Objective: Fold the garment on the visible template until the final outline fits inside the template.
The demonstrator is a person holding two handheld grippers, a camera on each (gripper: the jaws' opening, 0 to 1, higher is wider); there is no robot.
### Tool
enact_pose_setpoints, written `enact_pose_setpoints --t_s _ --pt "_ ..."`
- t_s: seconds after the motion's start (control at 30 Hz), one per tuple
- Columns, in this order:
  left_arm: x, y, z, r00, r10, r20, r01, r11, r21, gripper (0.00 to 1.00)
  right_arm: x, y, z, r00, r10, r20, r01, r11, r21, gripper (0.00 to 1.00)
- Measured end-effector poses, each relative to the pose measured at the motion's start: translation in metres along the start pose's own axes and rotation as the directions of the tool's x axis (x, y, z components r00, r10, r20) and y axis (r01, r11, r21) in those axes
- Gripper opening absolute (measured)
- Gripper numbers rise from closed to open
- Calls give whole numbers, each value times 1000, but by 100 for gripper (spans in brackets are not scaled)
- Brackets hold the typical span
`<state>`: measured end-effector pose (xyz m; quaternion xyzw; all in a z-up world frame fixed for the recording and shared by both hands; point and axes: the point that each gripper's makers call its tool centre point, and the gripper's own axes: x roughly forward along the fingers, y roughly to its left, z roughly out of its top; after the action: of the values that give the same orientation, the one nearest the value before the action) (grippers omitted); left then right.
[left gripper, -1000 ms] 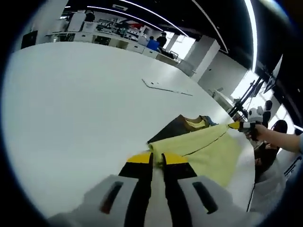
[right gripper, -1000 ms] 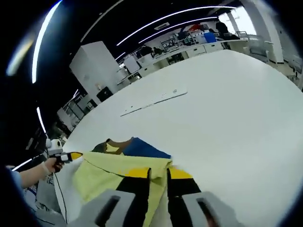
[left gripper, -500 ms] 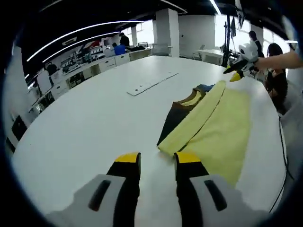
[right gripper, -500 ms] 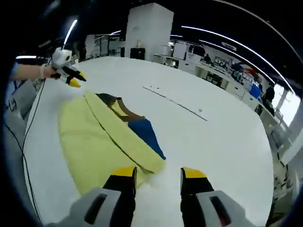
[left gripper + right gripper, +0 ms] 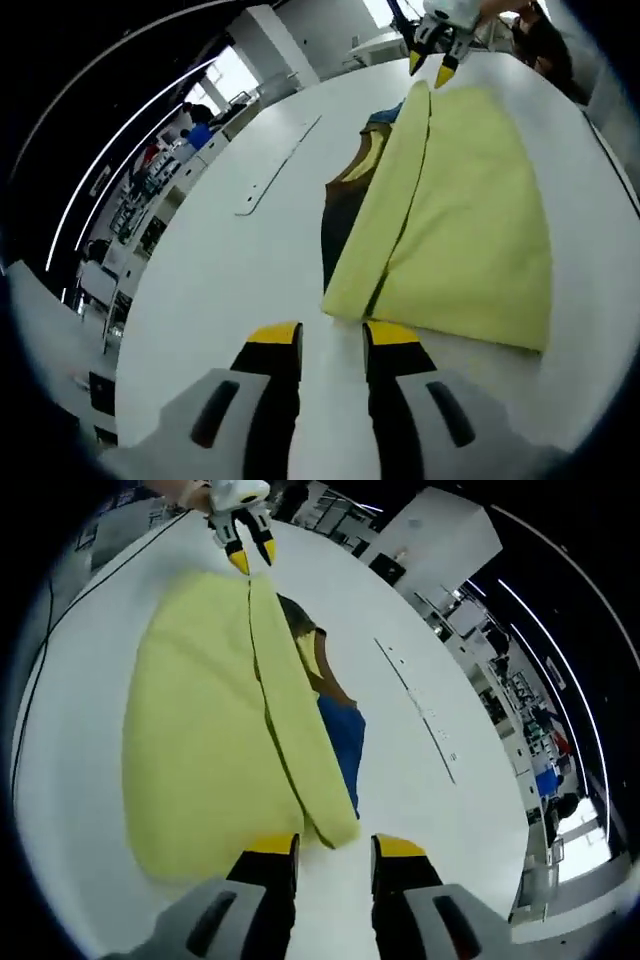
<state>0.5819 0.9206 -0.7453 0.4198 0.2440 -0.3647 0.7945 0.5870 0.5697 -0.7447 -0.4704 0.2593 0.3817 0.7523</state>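
Your left gripper [image 5: 332,340] hangs over the white bench [image 5: 230,270], jaws parted and empty; the yellow garment [image 5: 460,220] lies folded just beyond their tips, its near corner a little ahead and right. Dark brown and blue parts [image 5: 340,200] peek out along its left edge. Your right gripper [image 5: 335,848], jaws likewise apart and holding nothing, sits just short of the garment's folded corner. A long white strip [image 5: 275,165] lies well apart on the bench.

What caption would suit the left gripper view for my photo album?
Open left gripper poised before a folded yellow garment on a white table, right gripper at its far end.
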Motion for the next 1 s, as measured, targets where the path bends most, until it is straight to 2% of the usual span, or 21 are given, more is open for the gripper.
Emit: enact_pose_setpoints --t_s 0.17,0.37,0.5,0.57,0.67,0.7,0.77,0.9,1.0 --pt "5 -1 4 1000 8 -3 -8 998 54 21 3 -6 0 1000 -31 -3 31 998 -48 23" --pt "8 2 7 1000 14 -5 -14 998 54 17 7 -7 3 1000 -28 7 28 998 -51 20" --pt "8 5 10 1000 18 2 -18 999 44 13 7 -8 4 999 -29 14 30 998 -60 13" --pt "8 6 12 1000 20 4 -20 999 42 8 7 -8 4 1000 -26 16 27 998 -54 8" --pt "8 7 14 1000 22 9 -23 999 28 0 6 -10 4 999 -32 20 33 998 -49 5" --pt "8 7 15 1000 20 10 -20 1000 22 0 5 -10 5 999 -30 22 31 999 -43 1" --pt "8 9 17 1000 20 12 -20 1000 9 0 5 -12 5 999 -32 27 33 999 -35 0" --pt "7 17 18 1000 20 22 -19 997 -69 0 3 -18 9 999 -38 38 38 999 11 0" --pt "8 24 21 999 20 30 -16 991 -134 0 5 -23 10 998 -39 46 35 996 88 0"
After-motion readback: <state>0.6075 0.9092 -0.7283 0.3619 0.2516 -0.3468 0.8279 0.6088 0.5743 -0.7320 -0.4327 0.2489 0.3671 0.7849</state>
